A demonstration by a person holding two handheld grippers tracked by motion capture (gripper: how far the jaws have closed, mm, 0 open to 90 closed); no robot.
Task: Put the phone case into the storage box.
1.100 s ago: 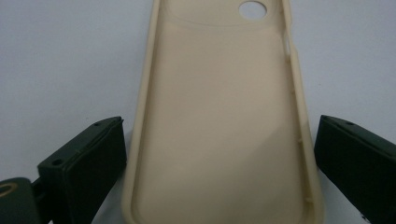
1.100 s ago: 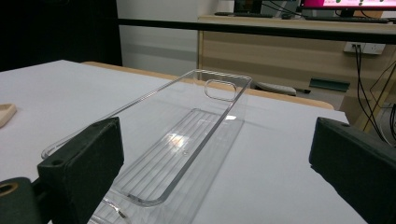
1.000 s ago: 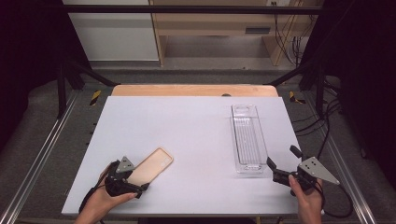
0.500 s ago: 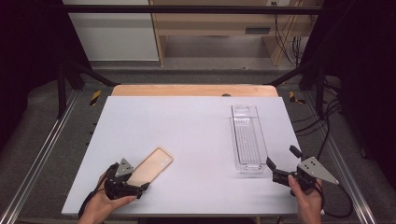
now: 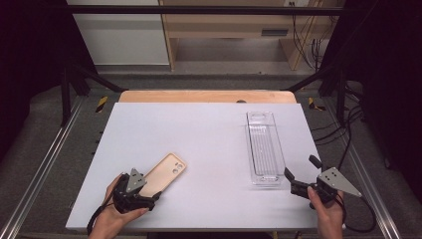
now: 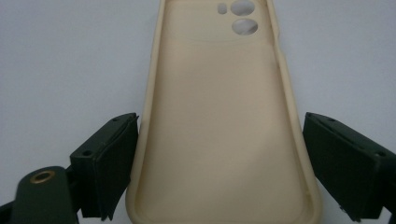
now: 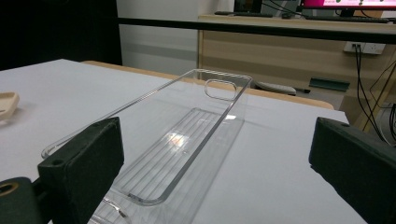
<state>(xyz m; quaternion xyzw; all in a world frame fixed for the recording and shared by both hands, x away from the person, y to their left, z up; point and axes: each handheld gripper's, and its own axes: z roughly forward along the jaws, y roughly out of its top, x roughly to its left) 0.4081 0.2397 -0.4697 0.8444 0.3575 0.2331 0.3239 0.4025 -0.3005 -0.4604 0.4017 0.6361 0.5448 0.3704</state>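
- Already begun, judging by the high view: case [image 5: 166,172] lying flat near the desk's [image 5: 209,134] front-left corner, not yet lifted, with the left gripper [image 5: 147,189] at its near end.
- Still to do, by that reading: lifting the case and carrying it across to the tray [image 5: 264,149], which stands empty along the right edge.
- Plenty of bare desk between case and tray; nothing in the way. Front edge close under both hands, so little room to pull back.
- Right gripper [image 5: 300,169] waiting just off the tray's near end, by the front-right corner, jaws apart.
- From the left gripper view: jaws, having just closed in, clamped on the two long sides of the case [image 6: 219,121] near its lower end; camera holes at the far end.
- From the right gripper view: jaws wide apart, holding nothing; tray [image 7: 187,140] straight ahead, not touched. Case tip [image 7: 7,105] far off at the left.
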